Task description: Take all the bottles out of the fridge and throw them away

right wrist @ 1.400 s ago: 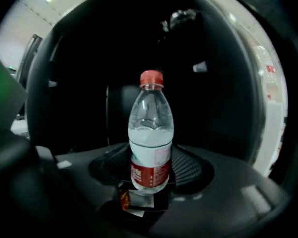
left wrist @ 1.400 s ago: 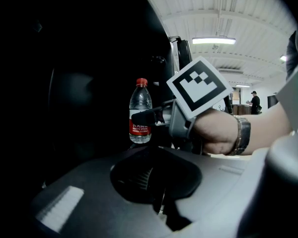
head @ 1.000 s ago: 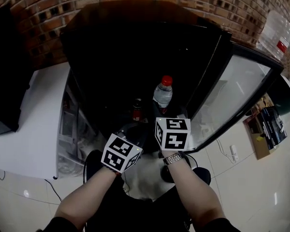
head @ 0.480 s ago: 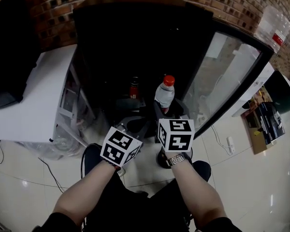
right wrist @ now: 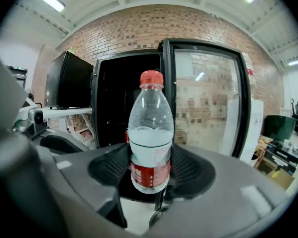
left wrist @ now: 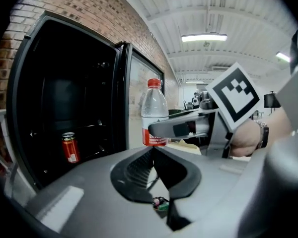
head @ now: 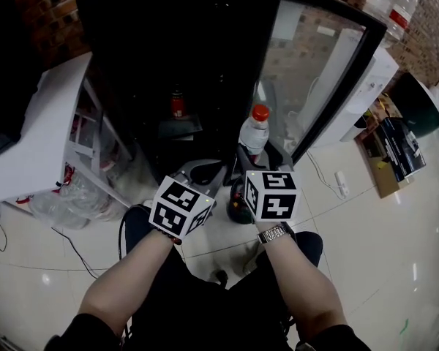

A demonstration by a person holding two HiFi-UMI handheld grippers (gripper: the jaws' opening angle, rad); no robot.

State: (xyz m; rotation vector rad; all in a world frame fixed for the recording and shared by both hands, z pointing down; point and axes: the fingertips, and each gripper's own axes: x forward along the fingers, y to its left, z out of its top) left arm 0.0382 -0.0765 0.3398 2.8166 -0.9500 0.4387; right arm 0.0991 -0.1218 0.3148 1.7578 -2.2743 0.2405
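Note:
A clear water bottle [head: 254, 133] with a red cap and red label stands upright between the jaws of my right gripper [head: 255, 154], which is shut on its lower body. The right gripper view shows the bottle [right wrist: 150, 138] filling the middle, pads pressed on both sides of the label. It is outside the black fridge [head: 168, 42], in front of the open glass door [head: 314, 72]. My left gripper [head: 203, 175] is just left of it, its jaws together with nothing in them [left wrist: 151, 150]. A red can [head: 177, 103] stands on a shelf inside the fridge.
A white table [head: 29, 145] stands left of the fridge, with plastic bags [head: 73, 196] under it. Right of the door are a white appliance [head: 366, 93], a green bin [head: 417, 101] and a cardboard box [head: 391, 159]. A big water jug [head: 391, 6] sits at the top right.
Both grippers have drawn back from the fridge together, the right one carrying the bottle out past the door. The red can stayed on its shelf.

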